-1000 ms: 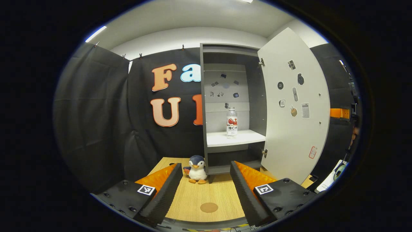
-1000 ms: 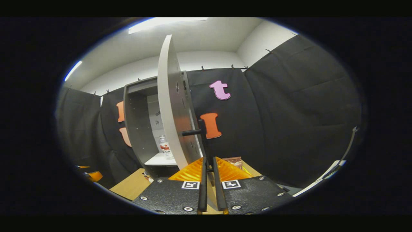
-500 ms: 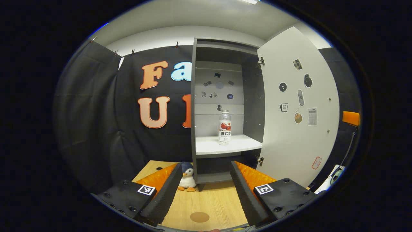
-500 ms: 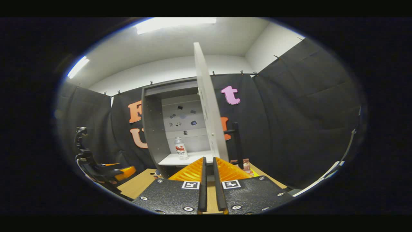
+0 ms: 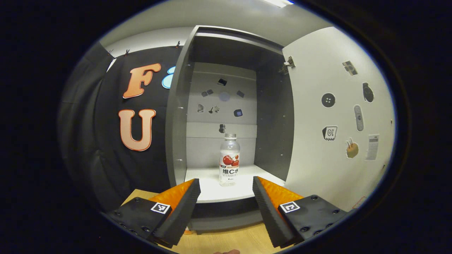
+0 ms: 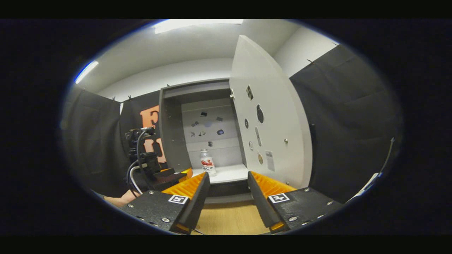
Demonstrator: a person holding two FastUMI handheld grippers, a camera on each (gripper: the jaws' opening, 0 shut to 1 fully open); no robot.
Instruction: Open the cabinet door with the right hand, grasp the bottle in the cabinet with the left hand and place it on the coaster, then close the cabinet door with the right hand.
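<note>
Bottle (image 5: 229, 158) upright on cabinet shelf (image 5: 212, 187), door (image 5: 328, 116) open at right. Left claw (image 5: 226, 192) open, near bottle, empty. Right claw (image 6: 229, 187) open, empty. Bottle probably light, smooth, slippery plastic; grip mid-body at label.

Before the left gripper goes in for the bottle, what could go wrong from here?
1. The bottle stands upright and alone on the white shelf; the open left gripper could tip it backward if one finger touches first.
2. The open cabinet door hangs close on the right of the approach path, so the gripper's right finger may bump it or the cabinet's side wall.
3. The right gripper, open, faces the same opening and might crowd the left gripper.
</note>
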